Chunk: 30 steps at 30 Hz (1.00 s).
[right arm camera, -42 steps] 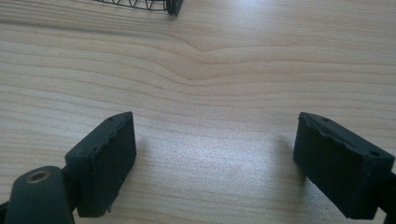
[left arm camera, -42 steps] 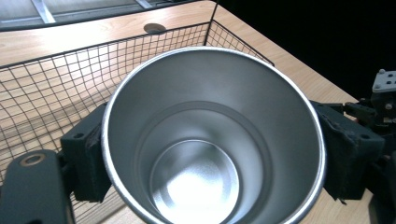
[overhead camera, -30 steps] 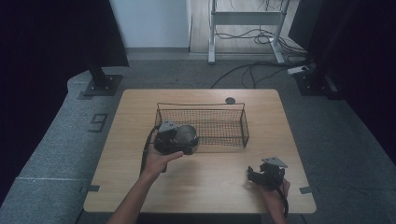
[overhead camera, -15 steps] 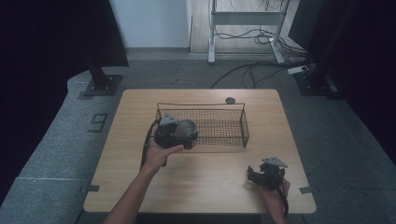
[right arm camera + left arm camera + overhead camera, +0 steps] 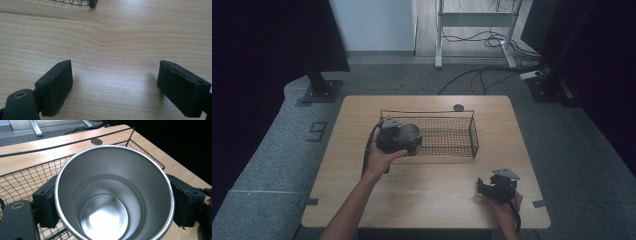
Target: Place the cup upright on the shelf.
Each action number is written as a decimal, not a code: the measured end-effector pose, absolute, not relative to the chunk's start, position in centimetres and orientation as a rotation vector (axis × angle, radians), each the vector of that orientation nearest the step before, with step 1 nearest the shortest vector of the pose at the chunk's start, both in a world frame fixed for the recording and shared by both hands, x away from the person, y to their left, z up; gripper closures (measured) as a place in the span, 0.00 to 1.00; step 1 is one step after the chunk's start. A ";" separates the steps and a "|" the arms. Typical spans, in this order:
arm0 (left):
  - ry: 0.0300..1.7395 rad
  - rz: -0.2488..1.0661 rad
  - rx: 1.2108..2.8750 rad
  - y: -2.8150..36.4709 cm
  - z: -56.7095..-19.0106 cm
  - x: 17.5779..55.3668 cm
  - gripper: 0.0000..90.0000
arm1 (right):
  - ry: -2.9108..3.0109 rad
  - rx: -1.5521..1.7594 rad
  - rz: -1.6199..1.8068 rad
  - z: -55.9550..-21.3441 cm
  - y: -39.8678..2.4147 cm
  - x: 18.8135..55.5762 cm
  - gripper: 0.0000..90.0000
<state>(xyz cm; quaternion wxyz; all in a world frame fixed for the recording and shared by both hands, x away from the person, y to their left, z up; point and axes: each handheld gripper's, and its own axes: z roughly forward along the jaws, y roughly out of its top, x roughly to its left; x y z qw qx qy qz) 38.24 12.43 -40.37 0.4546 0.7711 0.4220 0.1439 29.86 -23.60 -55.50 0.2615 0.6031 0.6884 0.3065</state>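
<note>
While the left gripper [image 5: 112, 207] clamps a steel cup [image 5: 113, 195] between its jaws at the wire basket's [image 5: 452, 137] nine o'clock end, the right gripper [image 5: 120, 87] rests at the table's [image 5: 427, 195] five o'clock corner — jaws spread wide over bare wood.

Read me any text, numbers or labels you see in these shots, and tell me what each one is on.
"9" – a large numeral on the grey floor mat left of the table.
No other text is readable: none on the steel cup held in the left claw, the wire basket, or the right claw.
</note>
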 end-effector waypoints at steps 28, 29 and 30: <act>1.108 0.367 1.888 13.4 -40.5 41.2 0.16 | 1.864 1.630 0.831 -55.5 -23.6 29.9 0.14; 1.108 0.367 1.888 13.4 -40.5 41.2 0.16 | 1.864 1.630 0.831 -55.5 -23.6 29.9 0.14; 1.108 0.374 1.887 13.4 -40.5 41.5 0.16 | 1.864 1.630 0.831 -55.5 -23.6 29.9 0.14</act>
